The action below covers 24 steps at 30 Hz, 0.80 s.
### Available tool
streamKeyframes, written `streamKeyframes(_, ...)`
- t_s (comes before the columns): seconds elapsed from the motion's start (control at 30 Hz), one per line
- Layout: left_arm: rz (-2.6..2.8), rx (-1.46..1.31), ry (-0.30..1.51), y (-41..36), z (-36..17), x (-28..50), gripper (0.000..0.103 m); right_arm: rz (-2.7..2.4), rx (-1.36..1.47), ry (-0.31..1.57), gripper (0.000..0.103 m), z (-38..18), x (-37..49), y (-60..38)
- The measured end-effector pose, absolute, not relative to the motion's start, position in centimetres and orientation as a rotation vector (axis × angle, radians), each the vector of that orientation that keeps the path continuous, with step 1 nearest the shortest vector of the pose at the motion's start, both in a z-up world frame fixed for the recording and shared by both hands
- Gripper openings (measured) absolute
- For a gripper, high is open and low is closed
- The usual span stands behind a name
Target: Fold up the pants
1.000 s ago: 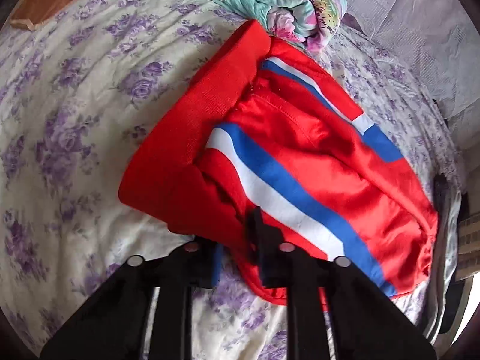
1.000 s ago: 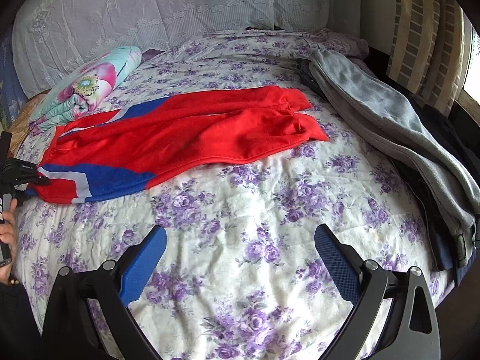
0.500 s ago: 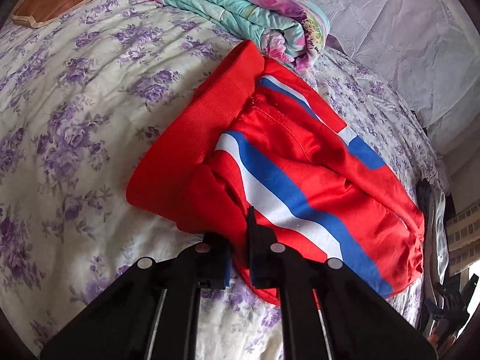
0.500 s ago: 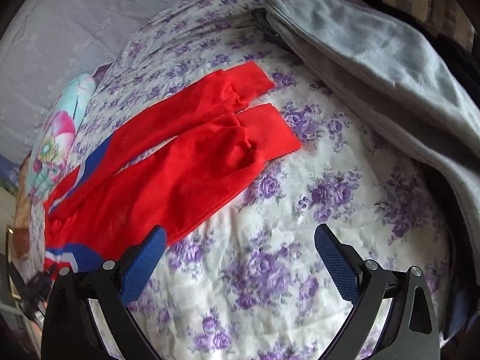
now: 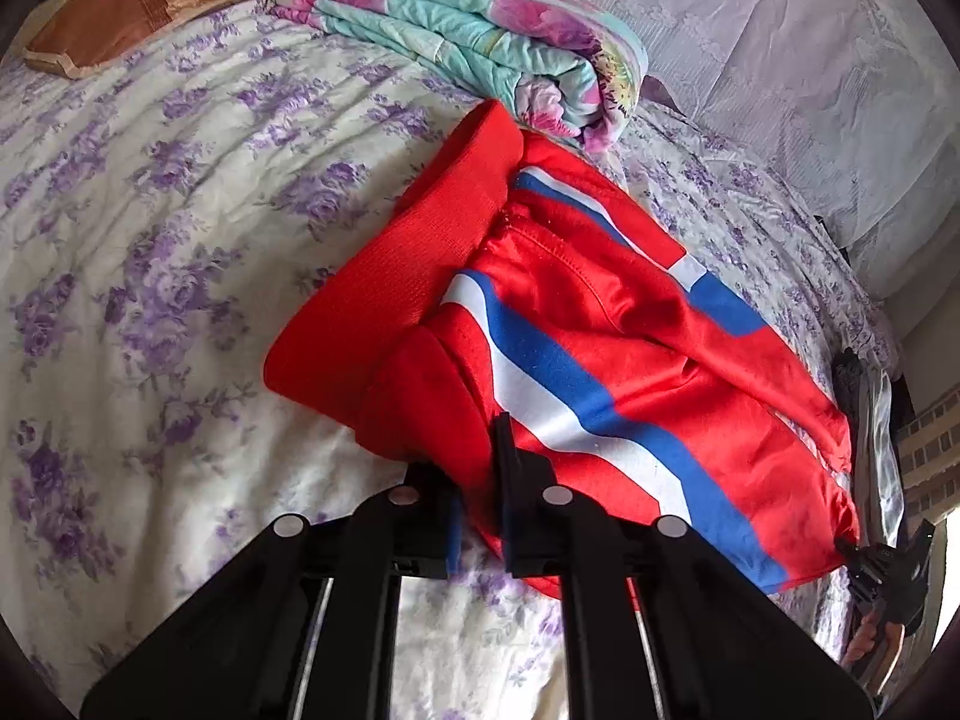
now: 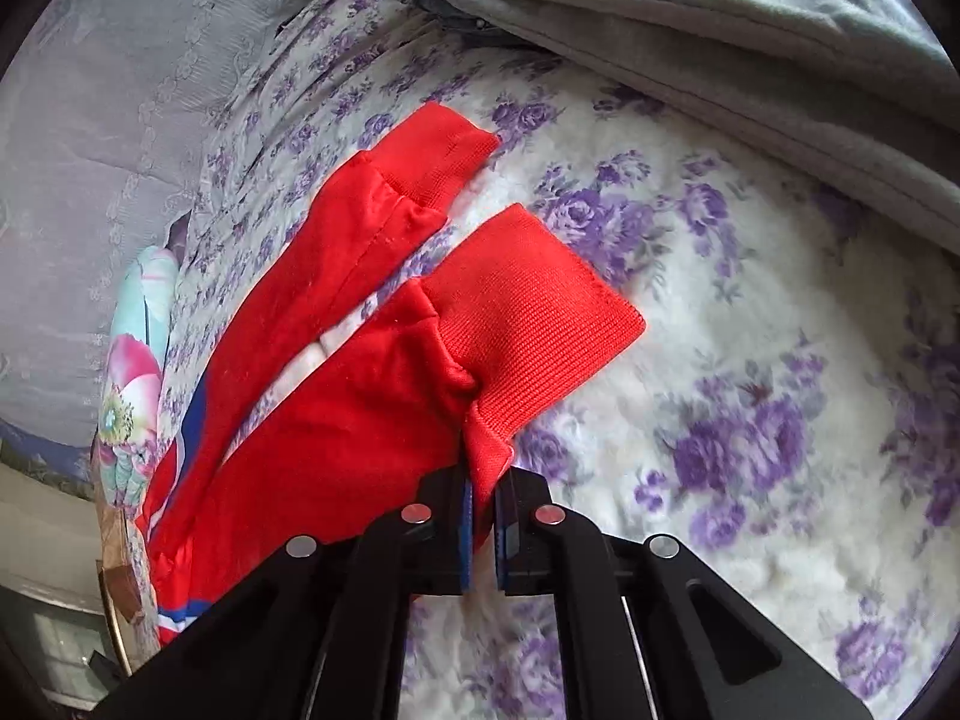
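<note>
Red pants (image 5: 600, 324) flat on bed (image 5: 150, 240). Left gripper (image 5: 477, 516) pinches the waist end, right gripper (image 6: 483, 516) pinches a cuff (image 6: 528, 324); both fingers narrow on fabric.

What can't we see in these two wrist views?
- Left wrist: the pants fabric inside the left gripper is hidden by its fingers.
- Right wrist: the waist end is cut off at the frame edge; the cuff edge inside the right gripper is hidden.
- Grey clothes: cropped, type unclear.

Red pants (image 5: 600, 324) with blue and white stripes; white sheet (image 5: 150, 210) with purple flowers; grey garment (image 6: 750, 30).
</note>
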State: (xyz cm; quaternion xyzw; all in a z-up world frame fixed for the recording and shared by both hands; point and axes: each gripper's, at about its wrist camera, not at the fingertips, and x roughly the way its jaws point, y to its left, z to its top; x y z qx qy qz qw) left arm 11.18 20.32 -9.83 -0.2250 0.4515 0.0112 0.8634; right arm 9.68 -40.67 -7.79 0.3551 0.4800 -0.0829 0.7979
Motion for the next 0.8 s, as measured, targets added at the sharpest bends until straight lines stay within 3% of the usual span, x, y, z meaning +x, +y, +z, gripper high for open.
streamKeyframes(0.27, 0.011, -0.507, 0.973, 23.1, -8.9, 5.2, 0.007, -0.100, 0.645, 1.092, 0.006, -5.8, 2.8, -38.9)
streamKeyframes(0.33, 0.023, -0.497, 1.014, 23.4, -10.0, 5.4, 0.012, -0.120, 0.584, 1.126, 0.008, -6.7, 2.7, -38.2)
streamKeyframes(0.37, 0.030, -0.484, 1.045, 23.3, -10.7, 5.6, 0.015, -0.146, 0.548, 1.150, 0.022, -7.4, 3.0, -38.0)
streamKeyframes(0.43, 0.032, -0.481, 1.061, 23.3, -10.8, 5.2, 0.027, -0.143, 0.544, 1.152, 0.030, -7.9, 3.2, -37.9)
streamKeyframes(0.47, 0.037, -0.468, 1.058, 23.3, -10.1, 4.7, 0.036, -0.141, 0.536, 1.151, 0.039, -7.4, 3.1, -37.8)
streamKeyframes(0.5, 0.044, -0.439, 1.047, 23.3, -9.2, 4.0, 0.055, -0.148, 0.512, 1.158, 0.047, -6.7, 2.9, -37.6)
streamKeyframes(0.53, 0.066, -0.411, 1.025, 23.4, -8.3, 3.4, 0.069, -0.173, 0.478, 1.151, 0.064, -5.7, 2.5, -37.5)
streamKeyframes(0.57, 0.099, -0.380, 0.990, 23.8, -7.1, 2.6, 0.071, -0.210, 0.438, 1.130, 0.073, -4.5, 2.1, -37.4)
streamKeyframes(0.67, 0.127, -0.326, 0.909, 24.6, -3.3, 1.7, 0.076, -0.247, 0.362, 1.065, 0.076, -1.0, 2.4, -37.8)
streamKeyframes(0.8, -0.003, -0.246, 0.916, 22.9, 0.1, 7.2, 0.080, -0.124, 0.470, 1.037, 0.080, 1.4, 8.3, -39.1)
